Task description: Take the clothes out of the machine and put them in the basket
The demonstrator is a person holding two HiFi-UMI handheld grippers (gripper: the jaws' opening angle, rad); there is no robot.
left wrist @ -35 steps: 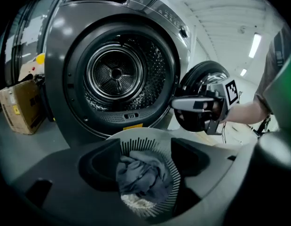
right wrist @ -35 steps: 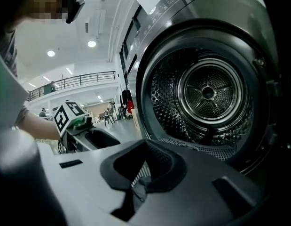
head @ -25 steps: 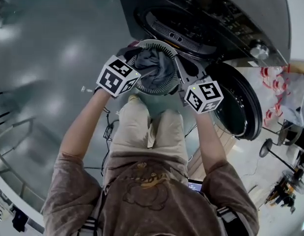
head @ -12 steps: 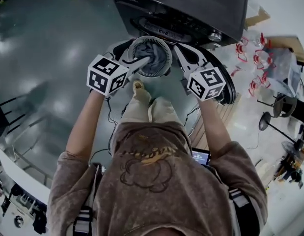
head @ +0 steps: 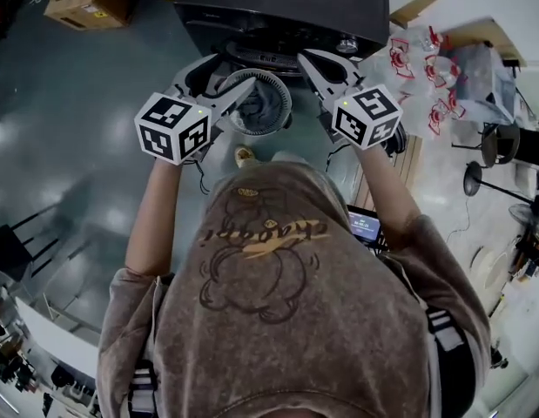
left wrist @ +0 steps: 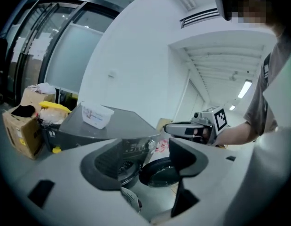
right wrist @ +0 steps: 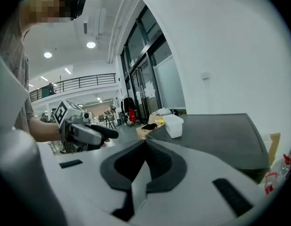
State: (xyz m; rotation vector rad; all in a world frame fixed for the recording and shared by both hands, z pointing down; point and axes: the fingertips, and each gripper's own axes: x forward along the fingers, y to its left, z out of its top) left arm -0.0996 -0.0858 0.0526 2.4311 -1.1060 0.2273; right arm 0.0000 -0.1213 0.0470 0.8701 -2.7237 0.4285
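The basket (head: 284, 92) stands on the floor (head: 95, 103) just in front of the washing machine (head: 286, 7), with a heap of grey clothes (head: 259, 104) filling it to the rim. The person stands over it, one shoe (head: 245, 155) close beside the basket on the side away from the machine.

Both tools are held up at about the height of the machine's top. The left hand-held gripper (left wrist: 147, 161) has its jaws well apart with nothing between them, only the machine and its swung-out door (left wrist: 159, 172) showing through the gap; those jaws have just been closing a little. The right hand-held gripper (right wrist: 145, 147) has its jaws brought together, and no cloth shows in them.

The job looks nearly done, but the risks lie low down in front of the machine:
- The drum mouth is too dark in the left gripper view to tell whether a garment is left inside, so a small item could be missed.
- The open door juts out from the machine at leg height, and a step sideways could knock it.
- The basket sits right at the person's feet, so a step toward the machine could tip it and spill the pile.
- The clothes are heaped loosely and could slide over the rim if the basket is nudged.
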